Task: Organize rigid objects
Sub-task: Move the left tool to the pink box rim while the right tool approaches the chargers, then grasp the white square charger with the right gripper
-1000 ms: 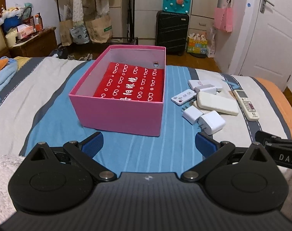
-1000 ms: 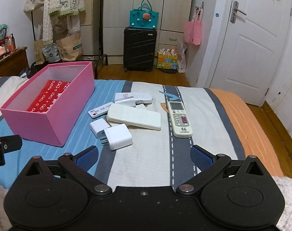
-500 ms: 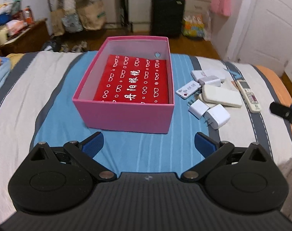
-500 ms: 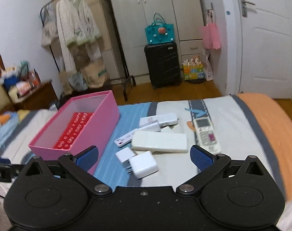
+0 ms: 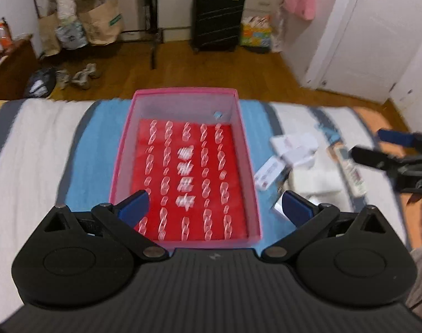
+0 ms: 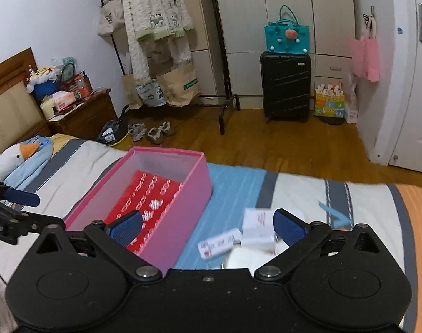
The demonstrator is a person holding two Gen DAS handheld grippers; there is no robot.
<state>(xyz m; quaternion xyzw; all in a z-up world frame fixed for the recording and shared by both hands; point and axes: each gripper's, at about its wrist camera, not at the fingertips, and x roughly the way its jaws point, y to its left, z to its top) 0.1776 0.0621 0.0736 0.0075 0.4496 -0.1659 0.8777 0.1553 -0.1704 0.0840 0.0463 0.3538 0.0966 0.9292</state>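
Devices (image 5: 297, 149) right of box (image 5: 183, 94)

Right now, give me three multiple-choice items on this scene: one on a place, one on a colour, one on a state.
1. Where do the white devices lie relative to the pink box?
A. inside it
B. on the bed beside it
C. on the floor

2. What colour is the lining in the box?
A. red
B. green
C. black

3. How do the left gripper and right gripper stand?
A. both shut
B. one holds a charger
C. both open, empty

Answers: 1 B, they rest on the bedcover at its right; 2 A, red with a pale pattern; 3 C, fingers spread with nothing between.
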